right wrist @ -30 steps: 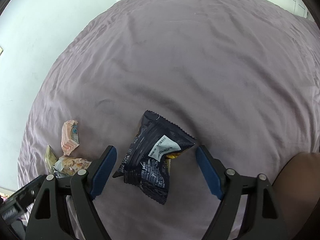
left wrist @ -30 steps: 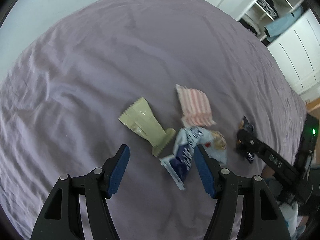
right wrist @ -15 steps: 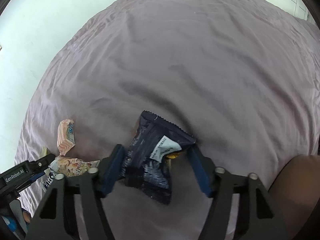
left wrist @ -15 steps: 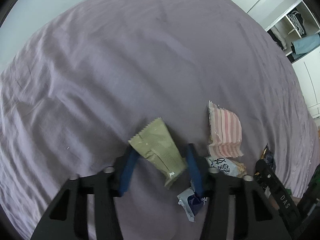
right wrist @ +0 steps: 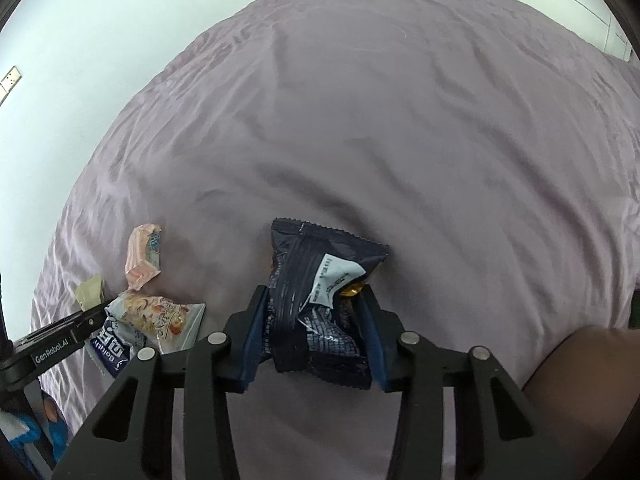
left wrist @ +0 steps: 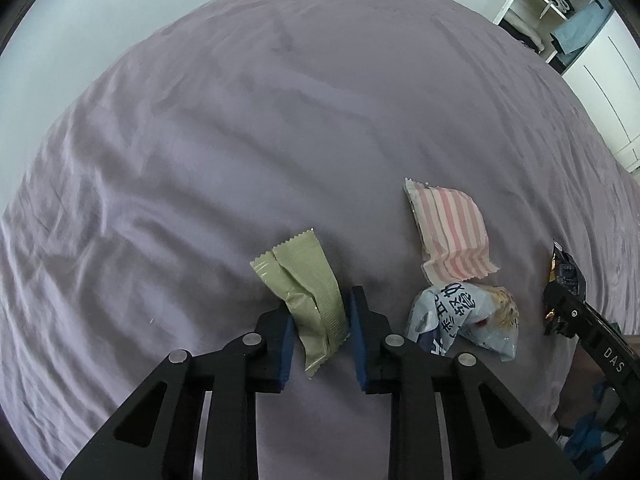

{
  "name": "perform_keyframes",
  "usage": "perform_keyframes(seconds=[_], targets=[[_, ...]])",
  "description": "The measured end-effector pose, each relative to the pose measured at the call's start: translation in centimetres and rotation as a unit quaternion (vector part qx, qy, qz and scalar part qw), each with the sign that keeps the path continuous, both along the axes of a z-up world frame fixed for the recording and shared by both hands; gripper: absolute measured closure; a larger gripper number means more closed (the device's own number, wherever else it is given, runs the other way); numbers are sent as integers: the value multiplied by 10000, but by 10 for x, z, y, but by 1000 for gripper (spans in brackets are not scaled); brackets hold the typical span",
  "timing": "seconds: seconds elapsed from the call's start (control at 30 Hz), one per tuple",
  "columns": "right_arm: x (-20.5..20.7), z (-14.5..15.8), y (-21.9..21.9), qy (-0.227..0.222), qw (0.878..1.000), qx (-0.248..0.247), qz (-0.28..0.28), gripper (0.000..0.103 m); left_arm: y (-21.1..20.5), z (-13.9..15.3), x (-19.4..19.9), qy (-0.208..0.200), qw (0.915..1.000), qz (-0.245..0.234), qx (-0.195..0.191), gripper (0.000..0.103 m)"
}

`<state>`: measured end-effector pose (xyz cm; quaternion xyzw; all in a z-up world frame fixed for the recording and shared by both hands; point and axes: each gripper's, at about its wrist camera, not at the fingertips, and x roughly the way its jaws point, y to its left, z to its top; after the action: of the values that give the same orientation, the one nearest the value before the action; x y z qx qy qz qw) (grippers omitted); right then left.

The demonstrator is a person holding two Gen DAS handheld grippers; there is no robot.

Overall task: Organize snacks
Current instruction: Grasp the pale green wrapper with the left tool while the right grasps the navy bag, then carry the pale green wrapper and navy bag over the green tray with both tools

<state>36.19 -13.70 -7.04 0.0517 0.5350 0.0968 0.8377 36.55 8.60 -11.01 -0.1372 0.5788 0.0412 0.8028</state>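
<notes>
My left gripper (left wrist: 320, 312) is shut on an olive-green snack packet (left wrist: 304, 280), which sticks out forward between the blue pads. To its right lie a pink-striped packet (left wrist: 450, 232) and a light blue packet (left wrist: 460, 320) on the purple bedsheet (left wrist: 280, 120). My right gripper (right wrist: 316, 320) is shut on a dark navy snack packet (right wrist: 320, 300). In the right wrist view the pink packet (right wrist: 142, 256), the light blue packet (right wrist: 152, 320) and the green packet's tip (right wrist: 90, 290) lie at the left, beside the left gripper's finger (right wrist: 60, 340).
The bed's sheet (right wrist: 400, 120) spreads wide ahead of both grippers. A white wall borders the bed's left side. White wardrobes with an open shelf (left wrist: 560, 20) stand at the far right. The person's arm (right wrist: 580, 380) shows at the lower right.
Both grippers have closed: the left onto the green packet after shifting left from the blue one, the right onto the navy packet.
</notes>
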Motion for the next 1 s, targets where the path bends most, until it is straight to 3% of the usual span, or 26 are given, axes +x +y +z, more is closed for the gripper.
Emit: perform_keyframes(seconds=[0.03, 0.4, 1.0], targets=[[-2, 3, 0, -21, 10000, -14, 16, 70, -2, 2, -1, -17, 10000, -10, -1, 87], [-32, 18, 2, -94, 9999, -47, 104, 70, 27, 21, -37, -190, 9991, -250, -285, 87], [-100, 35, 14, -15, 9991, 118, 399, 70, 49, 58, -118, -333, 9969, -706, 49, 87]])
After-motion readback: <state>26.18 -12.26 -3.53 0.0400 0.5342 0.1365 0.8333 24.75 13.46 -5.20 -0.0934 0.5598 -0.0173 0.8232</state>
